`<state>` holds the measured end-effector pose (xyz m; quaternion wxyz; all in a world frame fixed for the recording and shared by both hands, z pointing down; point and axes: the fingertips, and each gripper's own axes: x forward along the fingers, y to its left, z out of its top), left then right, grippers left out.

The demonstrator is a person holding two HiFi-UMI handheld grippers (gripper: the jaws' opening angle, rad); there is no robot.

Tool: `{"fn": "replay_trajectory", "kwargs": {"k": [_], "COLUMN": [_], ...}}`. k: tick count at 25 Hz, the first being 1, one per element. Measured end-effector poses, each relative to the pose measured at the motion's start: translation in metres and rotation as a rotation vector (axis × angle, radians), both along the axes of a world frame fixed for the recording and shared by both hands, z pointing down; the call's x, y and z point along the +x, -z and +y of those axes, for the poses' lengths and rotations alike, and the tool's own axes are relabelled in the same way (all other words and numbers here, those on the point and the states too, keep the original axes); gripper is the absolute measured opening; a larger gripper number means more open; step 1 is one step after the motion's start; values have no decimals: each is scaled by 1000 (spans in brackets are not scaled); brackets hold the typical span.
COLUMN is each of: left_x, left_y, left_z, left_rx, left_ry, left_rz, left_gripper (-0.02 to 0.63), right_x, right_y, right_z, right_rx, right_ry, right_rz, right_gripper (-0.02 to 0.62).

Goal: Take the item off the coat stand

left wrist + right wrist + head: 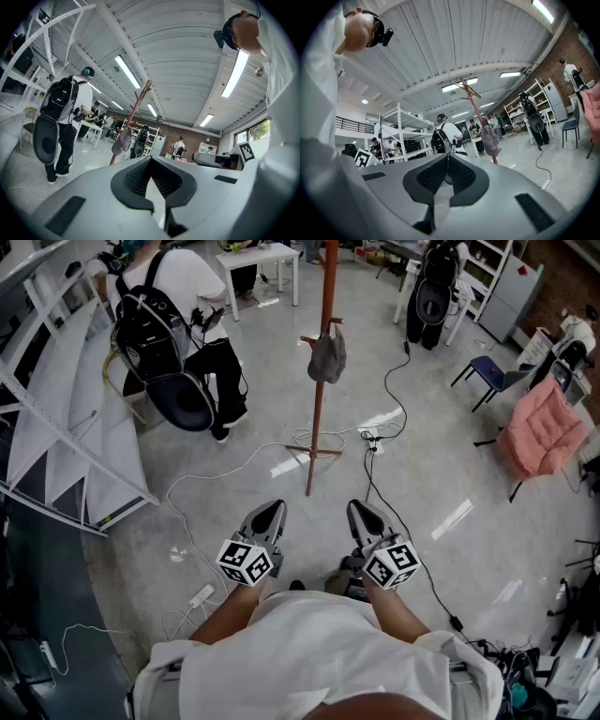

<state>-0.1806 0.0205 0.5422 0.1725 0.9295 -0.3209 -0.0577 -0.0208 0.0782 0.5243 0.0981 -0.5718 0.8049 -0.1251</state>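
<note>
"What's furthest left?"

"A person (pixel 183 282) in a white shirt with a black backpack (pixel 150 329). They're standing on the floor (pixel 234 484) beside a white rack (pixel 56 418) that runs along its left edge."

"And the left gripper?"

"The left gripper (pixel 271 509) is held low over the near part of the floor, pointing forward. Its jaws are pressed together with nothing between them."

"Where's the item?"

"A grey cap (pixel 326 357) hangs from a peg on the red-brown coat stand (pixel 318 418). The stand is out on the open floor straight ahead, and the cap is well apart from both grippers."

"The right gripper?"

"The right gripper (pixel 361 506) is just beside the left one and points the same way. Its jaws are closed tight too, and it's empty."

"Further right?"

"A blue chair (pixel 487 371) toward the far right corner. Nearer, by the right edge of the floor, there's a chair draped in pink (pixel 542 427)."
</note>
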Motion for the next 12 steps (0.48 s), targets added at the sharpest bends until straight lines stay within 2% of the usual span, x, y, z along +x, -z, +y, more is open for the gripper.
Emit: {"fn": "replay_trajectory", "kwargs": {"k": [3,6,8,10,12], "left_x": [-5,7,18,21,12], "left_y": [4,23,38,40,25], "left_z": [3,20,32,35,26], "left_rx": [-1,36,57,63,32], "left_ry": [-15,-156,-241,-247,-191], "left_rz": [28,125,165,141,98], "left_gripper": [12,12,12,12,12], "right_x": [-6,0,8,11,6], "right_y": [5,1,-3,-3,2], "right_z": [2,2,3,5,6], "right_rx": [9,-25,-50,-54,-38], "right_ry": [-3,-22,-38,-46,-47], "right_rz": [-36,-148,-160,-169,-188], "right_gripper": [26,26,26,26,26]}}
